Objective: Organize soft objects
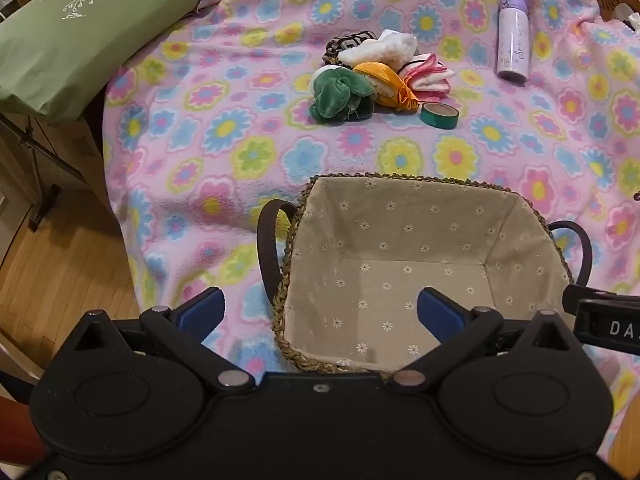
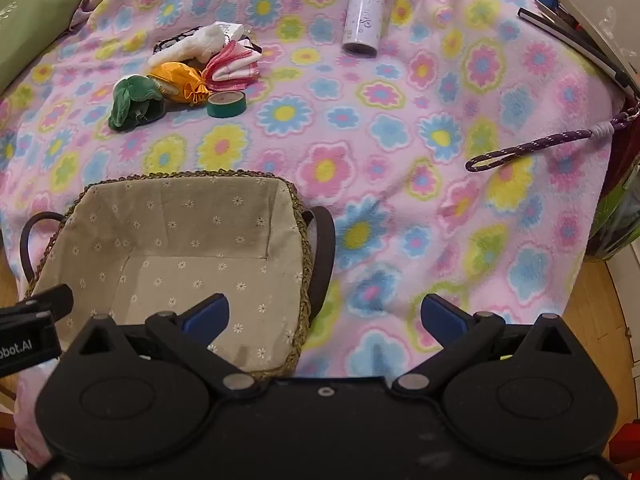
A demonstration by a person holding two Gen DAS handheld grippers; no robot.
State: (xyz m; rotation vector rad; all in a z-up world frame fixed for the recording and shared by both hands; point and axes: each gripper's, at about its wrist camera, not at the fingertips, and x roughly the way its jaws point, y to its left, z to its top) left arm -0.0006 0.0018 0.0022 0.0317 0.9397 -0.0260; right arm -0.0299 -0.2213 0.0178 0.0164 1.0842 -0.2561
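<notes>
Both grippers, left (image 1: 320, 314) and right (image 2: 325, 316), are spread, empty; green plush (image 1: 342, 96) is best pinched mid-body, dropped in basket (image 1: 400, 179).

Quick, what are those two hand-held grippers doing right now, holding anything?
Left hand-held gripper: open, holding nothing.
Right hand-held gripper: open, holding nothing.
</notes>
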